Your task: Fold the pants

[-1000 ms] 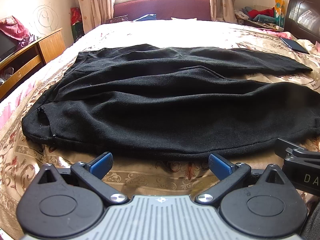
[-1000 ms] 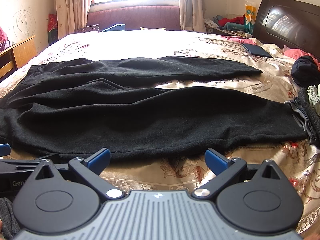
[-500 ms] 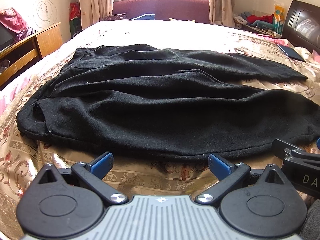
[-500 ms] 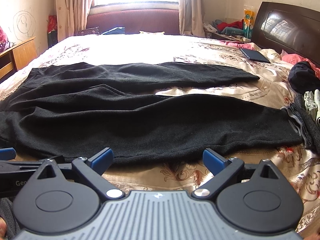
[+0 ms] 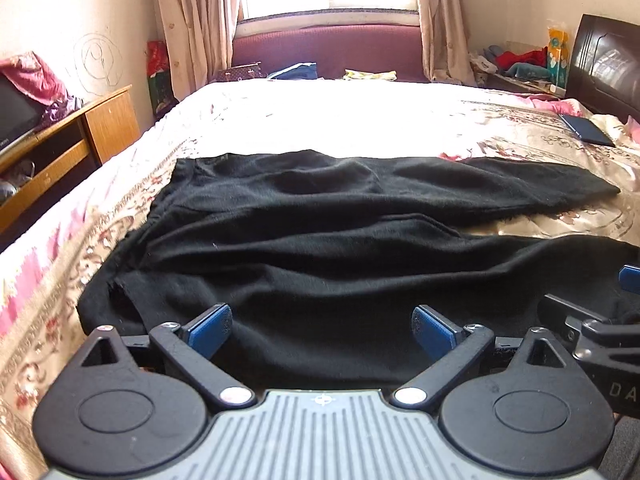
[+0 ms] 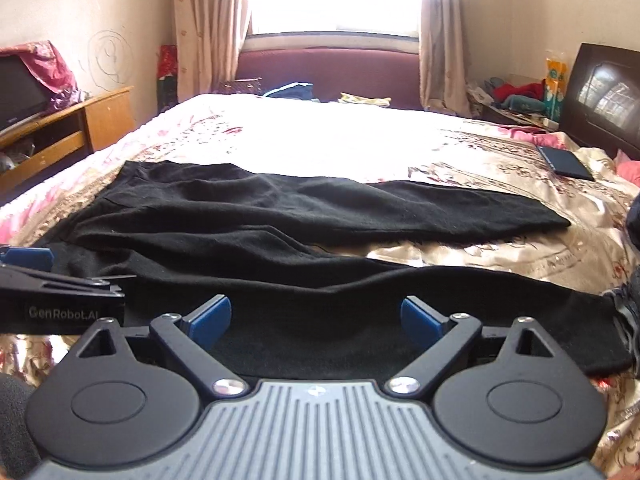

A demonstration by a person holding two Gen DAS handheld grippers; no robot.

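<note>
- Both grippers have risen since a second ago, and the near hem of the pants (image 5: pixel 320 264) now sits between each pair of blue pads.
- Pants lie flat on the bed (image 5: pixel 360 120), long axis side to side: waistband left, legs right.
- Left gripper (image 5: pixel 322 326): jaws spread, nothing pinched.
- Right gripper (image 6: pixel 316 320): jaws wide, closing, cloth between them.

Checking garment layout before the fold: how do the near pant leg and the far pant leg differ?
The near pant leg runs across right in front of the right gripper, whose jaws are closing with nothing pressed between them; the far pant leg lies farther up the bed. The near leg's cuff reaches farther right than the far leg's. Bedspread shows between them toward the cuffs. Both are black and lie flat, unfolded.
</note>
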